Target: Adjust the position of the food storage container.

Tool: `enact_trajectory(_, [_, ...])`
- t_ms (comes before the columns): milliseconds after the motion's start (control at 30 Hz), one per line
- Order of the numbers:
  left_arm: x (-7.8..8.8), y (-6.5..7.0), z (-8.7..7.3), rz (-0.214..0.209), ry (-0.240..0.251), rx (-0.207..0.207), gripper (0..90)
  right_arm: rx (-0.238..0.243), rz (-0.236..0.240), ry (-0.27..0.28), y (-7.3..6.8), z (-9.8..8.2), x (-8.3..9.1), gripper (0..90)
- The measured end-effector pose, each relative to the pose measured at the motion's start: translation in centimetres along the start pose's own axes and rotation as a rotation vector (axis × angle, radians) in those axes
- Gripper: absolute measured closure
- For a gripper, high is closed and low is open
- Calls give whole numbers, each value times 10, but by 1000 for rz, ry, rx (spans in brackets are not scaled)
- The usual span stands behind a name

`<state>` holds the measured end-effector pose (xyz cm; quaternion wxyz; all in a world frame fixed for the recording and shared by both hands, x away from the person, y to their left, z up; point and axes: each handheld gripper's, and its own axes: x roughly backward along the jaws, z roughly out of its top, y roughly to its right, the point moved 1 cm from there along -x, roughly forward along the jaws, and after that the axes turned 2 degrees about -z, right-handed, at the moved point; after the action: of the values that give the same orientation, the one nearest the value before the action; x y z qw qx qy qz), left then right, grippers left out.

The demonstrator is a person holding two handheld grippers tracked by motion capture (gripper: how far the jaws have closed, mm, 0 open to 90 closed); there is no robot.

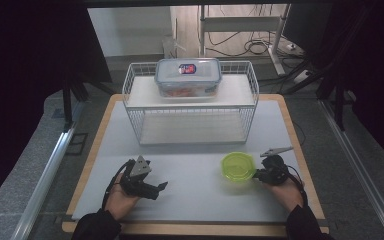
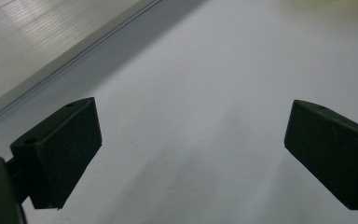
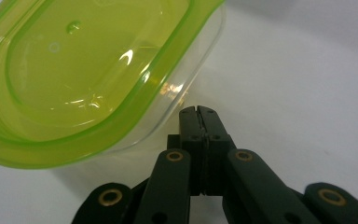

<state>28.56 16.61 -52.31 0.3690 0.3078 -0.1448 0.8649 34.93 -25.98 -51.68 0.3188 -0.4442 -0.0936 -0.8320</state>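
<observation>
High view: a white table top with a pale wooden edge (image 1: pixel 96 131) carries a white wire basket rack (image 1: pixel 190 102) at its far side; on the rack's upper shelf sits 1 clear rectangular plastic food box with a snap-on lid and a red-and-blue label (image 1: pixel 188 76). Near the front, right of centre, stands 1 small translucent container with a lime-green lid (image 1: pixel 238 166). The right gripper (image 1: pixel 258 174), in the person's right hand, lies against the container's right side; the left gripper (image 1: pixel 161 186) rests in the left hand well apart, at front left. Left gripper view: 2 black jaws stand wide apart over bare white table top (image 2: pixel 205 93), nothing between them; the rack's base edge (image 2: pixel 51 65) crosses the upper left. Right gripper view: the 2 jaws are pressed together, empty, their tips just beside the clear wall of the green-lidded container (image 3: pixel 88 74), which appears tilted here; whether tips and wall touch cannot be told.
</observation>
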Motion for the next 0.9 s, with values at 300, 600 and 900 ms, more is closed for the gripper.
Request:
enact_trajectory(300, [1, 0, -1, 3, -3, 12, 37, 28, 32, 14, -15, 10, -11, 899])
enact_trajectory(600, [6, 2, -5, 5, -1, 25, 37, 65, 69, 14, -33, 22, -26, 899])
enact_trajectory(900, [6, 4, -5, 4, -6, 26, 37, 95, 88, 14, -49, 32, -39, 899])
